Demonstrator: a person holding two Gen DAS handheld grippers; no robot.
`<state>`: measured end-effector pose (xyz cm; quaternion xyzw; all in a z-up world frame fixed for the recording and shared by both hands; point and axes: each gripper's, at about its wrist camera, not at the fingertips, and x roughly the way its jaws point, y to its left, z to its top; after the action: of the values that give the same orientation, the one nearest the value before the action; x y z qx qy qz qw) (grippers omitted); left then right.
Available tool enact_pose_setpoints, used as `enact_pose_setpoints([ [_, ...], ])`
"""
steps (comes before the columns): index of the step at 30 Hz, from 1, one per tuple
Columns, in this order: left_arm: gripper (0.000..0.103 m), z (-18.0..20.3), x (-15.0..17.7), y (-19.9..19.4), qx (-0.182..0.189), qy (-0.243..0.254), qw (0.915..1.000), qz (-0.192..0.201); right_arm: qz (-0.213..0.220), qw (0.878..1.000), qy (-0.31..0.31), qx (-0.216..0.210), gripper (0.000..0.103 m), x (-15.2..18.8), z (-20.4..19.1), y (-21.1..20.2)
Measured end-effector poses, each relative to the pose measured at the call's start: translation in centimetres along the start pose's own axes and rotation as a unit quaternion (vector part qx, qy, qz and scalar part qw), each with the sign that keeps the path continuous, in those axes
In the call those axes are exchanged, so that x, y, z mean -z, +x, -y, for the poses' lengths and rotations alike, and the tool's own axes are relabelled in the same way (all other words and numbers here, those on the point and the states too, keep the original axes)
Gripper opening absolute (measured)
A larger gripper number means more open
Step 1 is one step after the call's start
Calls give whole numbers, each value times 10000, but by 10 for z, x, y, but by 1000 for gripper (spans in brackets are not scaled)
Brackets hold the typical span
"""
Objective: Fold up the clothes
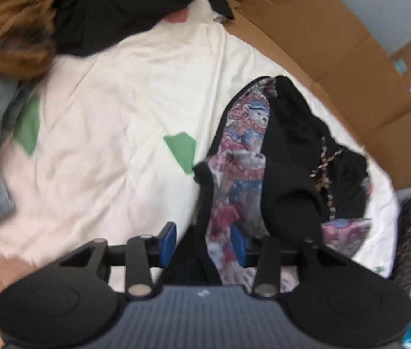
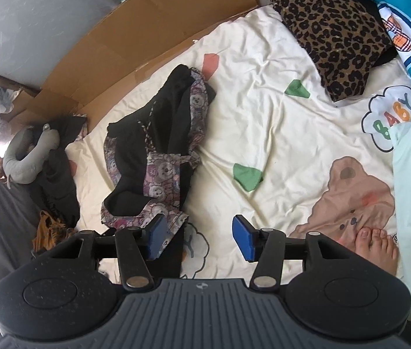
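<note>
A black garment with a purple bear-print lining (image 2: 158, 145) lies crumpled on the cream bedsheet (image 2: 278, 133). In the left wrist view the garment (image 1: 266, 157) runs from the middle right down between my left gripper's (image 1: 206, 241) blue pads, which stand apart around the cloth without pinching it. My right gripper (image 2: 202, 238) is open just above the sheet at the garment's near edge; its left pad (image 2: 156, 238) overlaps the printed hem.
A cardboard panel (image 2: 153, 29) lines the far side of the bed. A leopard-print cloth (image 2: 333, 35) and teal fabric (image 2: 409, 23) lie at back right. A black and brown clothes pile (image 1: 60, 14) sits at the far left. A bare foot (image 2: 377, 247) rests at right.
</note>
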<state>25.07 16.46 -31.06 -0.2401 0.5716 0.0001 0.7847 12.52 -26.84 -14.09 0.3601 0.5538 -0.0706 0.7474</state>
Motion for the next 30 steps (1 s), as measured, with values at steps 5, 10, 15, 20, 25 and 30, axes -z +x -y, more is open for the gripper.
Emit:
enact_pose_setpoints([
  [5,41,5,19,-9,223,-102,9997,-57,76,10000,-38,-52,58,3,-6,-6],
  [10,41,13,30,-2,249,-66,9995,-174,83,9999,-107,-98,58,4,-10,-6],
  [15,41,19,32,11,260,-49,9995,-162,-6,9998,-189,-16,58,7,-9,1],
  [20,11,27,31,19,261,208,9991,-256,-111,9996,-253,34,58,9,-6,10],
  [25,7,36,20,10,128,542,9977,-389,-126,9995,-279,70,58,7,-6,17],
  [30,7,50,-9,-15,-337,1346,9887,-566,-164,9991,-377,43,58,6,-5,21],
])
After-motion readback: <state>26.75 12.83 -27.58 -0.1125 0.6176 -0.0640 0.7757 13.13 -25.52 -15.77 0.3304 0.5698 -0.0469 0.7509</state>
